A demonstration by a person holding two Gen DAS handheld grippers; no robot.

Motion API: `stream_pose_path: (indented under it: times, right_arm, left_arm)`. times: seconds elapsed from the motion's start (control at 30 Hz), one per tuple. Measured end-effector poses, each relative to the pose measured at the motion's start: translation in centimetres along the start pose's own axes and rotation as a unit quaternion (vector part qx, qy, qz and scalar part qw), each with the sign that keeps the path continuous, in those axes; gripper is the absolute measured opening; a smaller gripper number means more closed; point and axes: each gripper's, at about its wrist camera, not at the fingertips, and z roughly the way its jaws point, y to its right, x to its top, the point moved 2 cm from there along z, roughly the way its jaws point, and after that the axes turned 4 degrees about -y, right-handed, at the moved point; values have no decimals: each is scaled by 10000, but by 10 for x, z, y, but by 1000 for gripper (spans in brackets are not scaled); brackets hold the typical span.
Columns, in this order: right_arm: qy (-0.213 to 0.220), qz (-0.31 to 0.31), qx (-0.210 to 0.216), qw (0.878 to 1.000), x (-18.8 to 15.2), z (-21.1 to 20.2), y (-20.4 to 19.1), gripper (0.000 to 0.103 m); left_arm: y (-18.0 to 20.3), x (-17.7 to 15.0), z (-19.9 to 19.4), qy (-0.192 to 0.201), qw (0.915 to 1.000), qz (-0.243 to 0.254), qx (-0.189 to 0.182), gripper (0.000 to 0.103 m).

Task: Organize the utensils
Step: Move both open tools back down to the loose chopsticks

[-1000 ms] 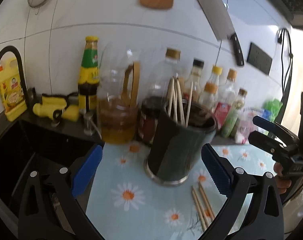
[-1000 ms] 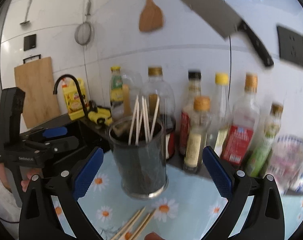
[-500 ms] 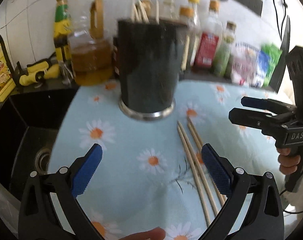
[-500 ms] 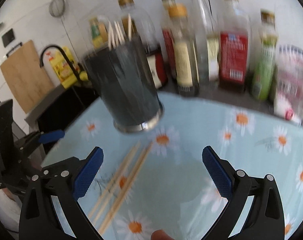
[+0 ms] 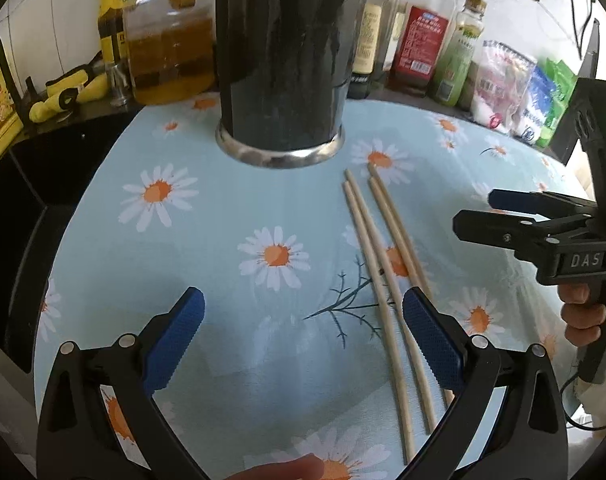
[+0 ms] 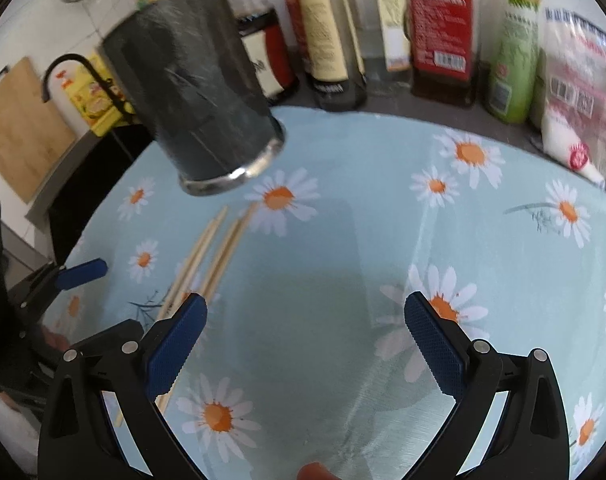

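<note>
Several wooden chopsticks (image 5: 387,280) lie side by side on the daisy-print cloth (image 5: 231,216), in front of a dark cylindrical utensil holder (image 5: 281,60) with a metal base. My left gripper (image 5: 301,340) is open and empty low over the cloth; its right pad is beside the chopsticks. My right gripper (image 6: 305,344) is open and empty over bare cloth, right of the chopsticks (image 6: 215,256). The holder (image 6: 195,104) stands at the upper left there. Each gripper shows in the other's view: the right (image 5: 479,210) and the left (image 6: 83,272).
Oil and sauce bottles (image 5: 423,28) and plastic packets (image 5: 507,84) line the back of the counter. A black sink (image 5: 7,208) with a faucet and a yellow soap bottle is on the left. A wooden cutting board (image 6: 19,132) leans at the far left.
Both grippers have tilted down and dropped toward the cloth and the chopsticks. The wall and hanging tools have left view. Both stayed open.
</note>
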Motion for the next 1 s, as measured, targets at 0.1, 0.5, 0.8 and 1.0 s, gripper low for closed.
stream_pose_path:
  times: [0.1,0.5,0.8,1.0]
  right_arm:
    - [-11,6,-66,10000,-1,2,-1,95]
    - [-127,138,-457,9988,5,9,-9,95]
    - [-394,125,-863,9954,8,18,-26,95]
    - [-568,183,-1122,9919,11,25,-37,96]
  left_arm:
    - [-1,2,7,-154,9998,50,141,97]
    - [2,10,14,-384,9981,379,310,98]
    - [-1,12,14,-547,9958,719,140,99]
    - [-2,13,15,-556,9938,966,-14,99]
